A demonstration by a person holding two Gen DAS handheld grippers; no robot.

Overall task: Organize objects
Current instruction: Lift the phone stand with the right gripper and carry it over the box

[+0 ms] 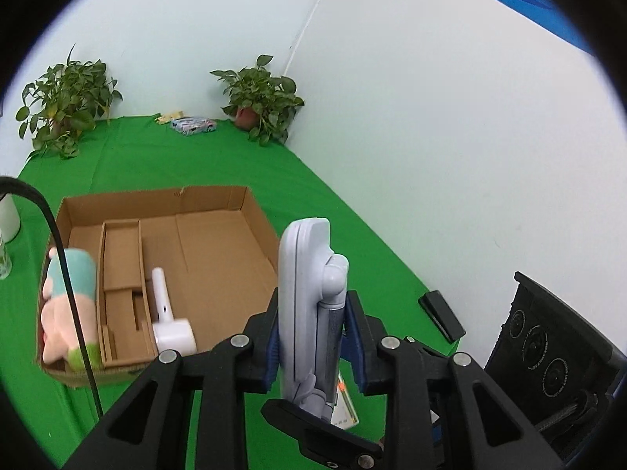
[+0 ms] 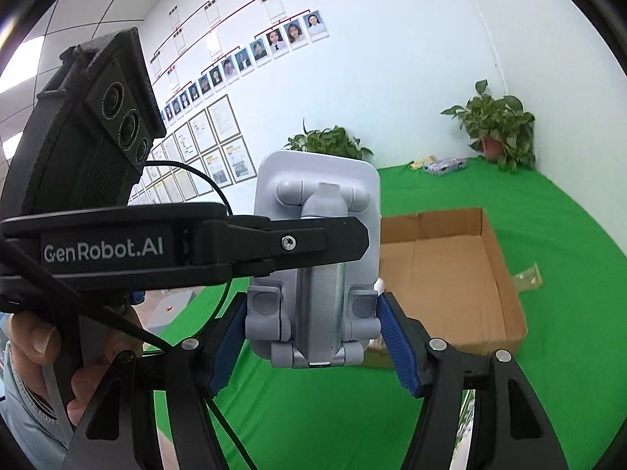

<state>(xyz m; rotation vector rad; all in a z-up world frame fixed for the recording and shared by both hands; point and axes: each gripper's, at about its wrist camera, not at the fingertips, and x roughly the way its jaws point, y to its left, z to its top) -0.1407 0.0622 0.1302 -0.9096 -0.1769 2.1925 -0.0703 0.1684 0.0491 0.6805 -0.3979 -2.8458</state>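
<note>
A light grey folding phone stand [image 1: 303, 305] is held upright in the air by both grippers. My left gripper [image 1: 311, 337] is shut on its edge and hinge arm. In the right wrist view the stand [image 2: 317, 262] shows its back, and my right gripper [image 2: 313, 337] is shut on its lower part, with the left gripper's finger across it. An open cardboard box [image 1: 243, 211] lies on the green cloth beyond; it holds a plush toy [image 1: 68, 305] and a white handheld device [image 1: 168, 313]. The box also shows in the right wrist view [image 2: 501, 274].
Two potted plants [image 1: 66, 98] [image 1: 260, 98] stand at the table's far edge with a patterned packet [image 1: 194, 124] between them. A black flat object [image 1: 441, 315] lies near the right edge. A small clear packet [image 2: 529, 276] lies right of the box. White walls border the table.
</note>
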